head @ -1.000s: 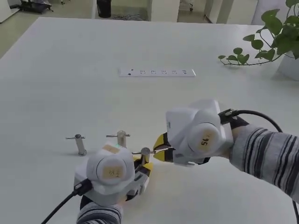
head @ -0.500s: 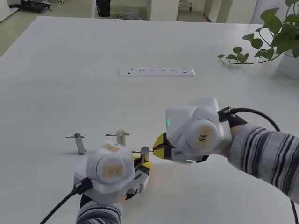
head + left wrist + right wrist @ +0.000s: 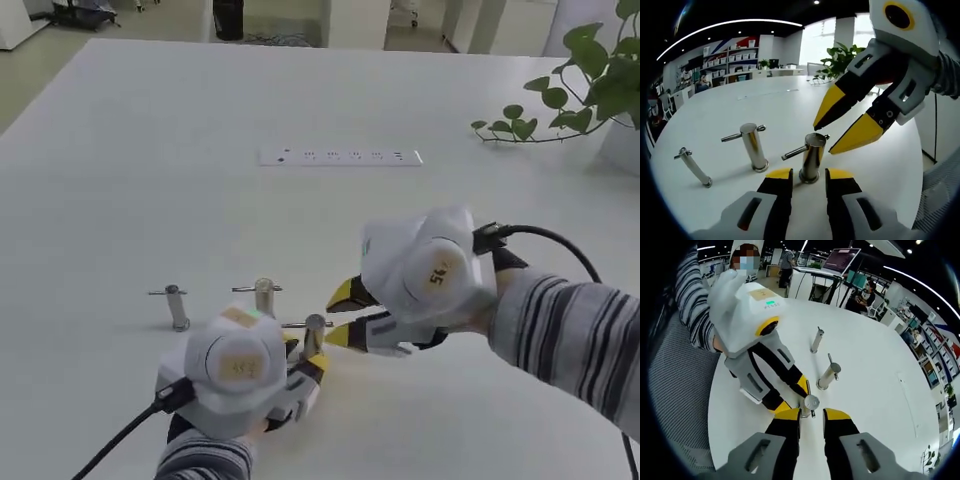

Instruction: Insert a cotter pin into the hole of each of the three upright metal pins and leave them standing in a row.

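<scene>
Three upright metal pins stand in a row on the white table [image 3: 150,150], each with a cotter pin through its top: left pin [image 3: 177,306], middle pin [image 3: 265,296], right pin [image 3: 314,331]. My left gripper [image 3: 305,352] comes in from below, and its jaws close on the right pin's [image 3: 812,155] base. My right gripper [image 3: 338,315] stands open at that pin's right side, its yellow fingertips [image 3: 860,135] spread on either side of the looped end of the cotter pin [image 3: 796,151]. From the right gripper [image 3: 811,416], the same pin's head [image 3: 811,402] sits just ahead of the jaws.
A white power strip [image 3: 340,156] lies across the table's middle. A potted plant [image 3: 585,85] stands at the far right. Cables trail from both grippers toward me. Open table surface stretches behind the row of pins.
My right gripper's jaws have spread apart, letting go of the cotter pin, which stays in the right pin. The left gripper and all three pins have held still.
</scene>
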